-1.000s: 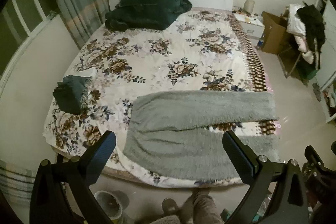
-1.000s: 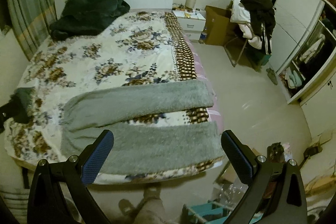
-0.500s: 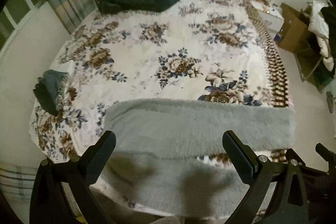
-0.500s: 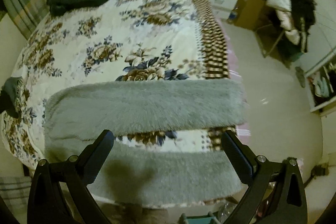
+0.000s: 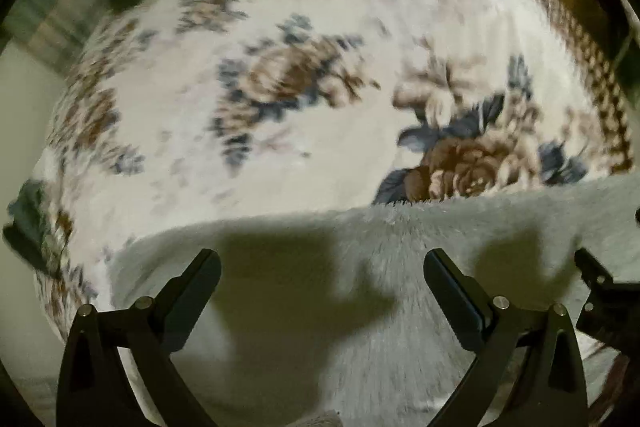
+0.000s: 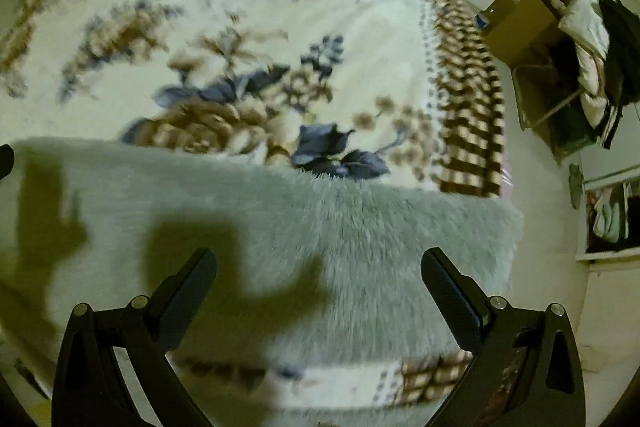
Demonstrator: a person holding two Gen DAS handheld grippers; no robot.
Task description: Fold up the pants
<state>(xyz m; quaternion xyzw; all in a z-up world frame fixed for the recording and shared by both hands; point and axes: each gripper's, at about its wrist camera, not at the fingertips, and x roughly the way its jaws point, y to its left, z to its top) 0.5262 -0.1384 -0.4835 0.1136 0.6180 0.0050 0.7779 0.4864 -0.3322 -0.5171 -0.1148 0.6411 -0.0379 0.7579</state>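
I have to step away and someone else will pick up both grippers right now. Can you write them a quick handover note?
Left gripper: open, holding nothing, over the upper part of the grey fleece pants.
Right gripper: open, holding nothing, over the far leg near its cuff end.
The grey fleece pants lie flat across the near end of the floral blanket, legs side by side with a strip of blanket showing between them.
Done: nothing folded yet; the pants are only laid out.
Left: probably grip the far leg, bring it over the near one, then fold the length.
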